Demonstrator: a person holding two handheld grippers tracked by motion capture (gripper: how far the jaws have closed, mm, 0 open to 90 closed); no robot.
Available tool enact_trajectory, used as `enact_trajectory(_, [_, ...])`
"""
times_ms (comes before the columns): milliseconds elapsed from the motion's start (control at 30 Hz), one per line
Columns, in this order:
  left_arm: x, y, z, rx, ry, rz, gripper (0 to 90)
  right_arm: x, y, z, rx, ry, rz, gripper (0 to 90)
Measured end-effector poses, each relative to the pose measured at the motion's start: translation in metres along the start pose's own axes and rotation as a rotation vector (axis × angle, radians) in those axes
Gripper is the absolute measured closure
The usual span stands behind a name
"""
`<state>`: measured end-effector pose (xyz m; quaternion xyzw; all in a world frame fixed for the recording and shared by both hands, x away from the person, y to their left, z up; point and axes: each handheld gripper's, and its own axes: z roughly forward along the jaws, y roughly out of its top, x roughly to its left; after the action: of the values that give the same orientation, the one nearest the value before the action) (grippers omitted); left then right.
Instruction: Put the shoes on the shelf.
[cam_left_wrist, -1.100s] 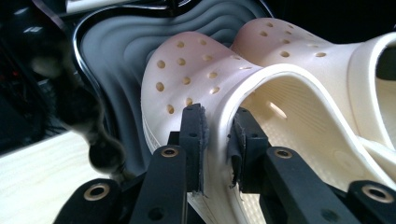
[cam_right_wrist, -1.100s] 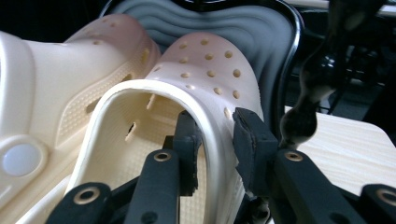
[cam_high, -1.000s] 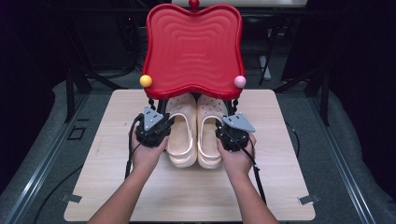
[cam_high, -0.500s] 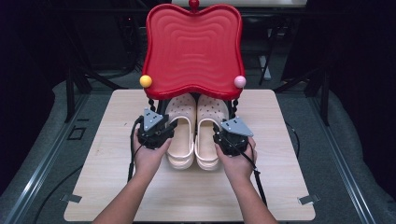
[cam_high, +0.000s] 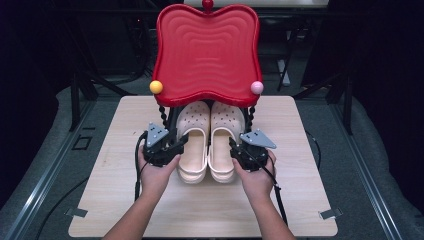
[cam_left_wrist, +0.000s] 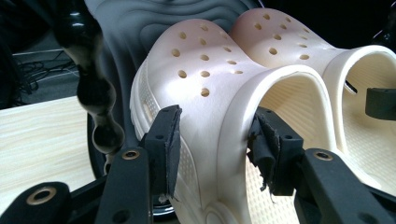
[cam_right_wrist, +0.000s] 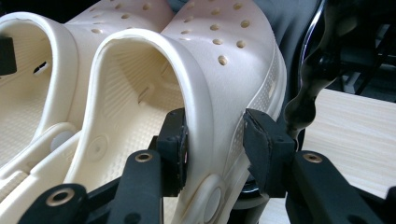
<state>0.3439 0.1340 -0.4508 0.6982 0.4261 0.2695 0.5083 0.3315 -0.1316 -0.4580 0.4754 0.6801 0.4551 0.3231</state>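
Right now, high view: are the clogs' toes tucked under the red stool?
Yes: both cream clogs sit side by side, toes under the red stool's seat.

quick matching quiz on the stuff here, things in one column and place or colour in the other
Things:
1. yellow ball
2. pink ball
3. clogs
4. stool seat

Place or colour:
a. cream, side by side on the table
b. red, with wavy ridges
c. at the seat's front corner on the person's left
d. at the seat's front corner on the person's right

Pairs: 1-c, 2-d, 3-a, 4-b
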Motion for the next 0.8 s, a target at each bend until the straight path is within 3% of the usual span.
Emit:
enact_trajectory(400, [0.004, -0.002, -0.011, -0.007, -0.020, -0.030, 53.8, 0.003, 0.000, -0.008, -0.027, 0.020, 0.010, 59.2])
enact_trajectory(800, [-0.001, 0.001, -0.020, -0.007, -0.045, -0.021, 54.8, 0.005, 0.002, -0.018, -0.042, 0.033, 0.000, 58.6])
